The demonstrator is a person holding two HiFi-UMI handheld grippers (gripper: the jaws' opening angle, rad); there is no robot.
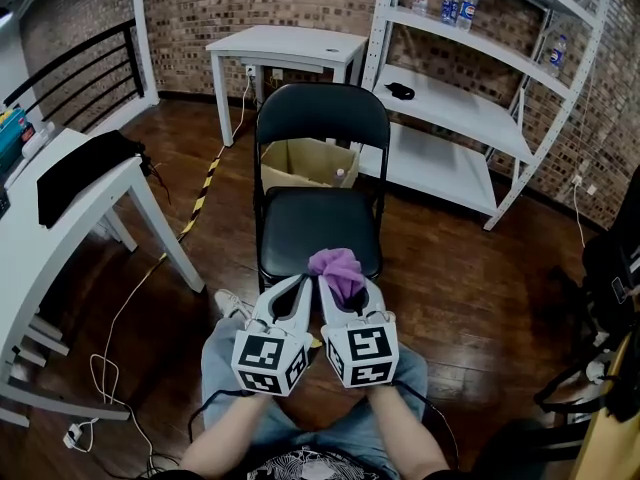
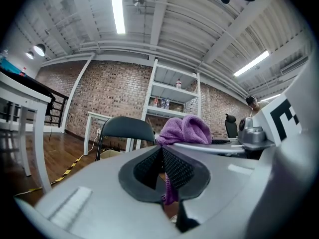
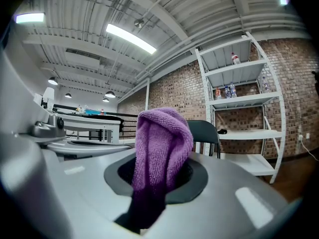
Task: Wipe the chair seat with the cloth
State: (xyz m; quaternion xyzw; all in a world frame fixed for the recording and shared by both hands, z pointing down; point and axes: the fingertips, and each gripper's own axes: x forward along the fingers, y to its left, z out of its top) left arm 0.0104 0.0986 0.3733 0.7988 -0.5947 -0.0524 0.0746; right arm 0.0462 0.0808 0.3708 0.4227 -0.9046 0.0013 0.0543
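The black folding chair (image 1: 318, 220) stands straight ahead, its seat bare except at the front edge. My right gripper (image 1: 341, 286) is shut on a bunched purple cloth (image 1: 337, 266), which sticks up from the jaws just over the seat's front edge. In the right gripper view the cloth (image 3: 162, 146) fills the jaws of the right gripper (image 3: 157, 172) and hides most of the chair (image 3: 205, 131). My left gripper (image 1: 303, 282) lies close beside it on the left, tips almost touching. Its pads (image 2: 174, 166) meet with nothing clamped; the cloth (image 2: 187, 130) shows behind them.
A cardboard box (image 1: 300, 163) sits on the floor behind the chair. A white table (image 1: 50, 233) with a black cloth (image 1: 85, 168) stands at the left, a second white table (image 1: 290, 43) at the back, white shelving (image 1: 470, 108) to the right. Cables (image 1: 110, 368) run over the wooden floor.
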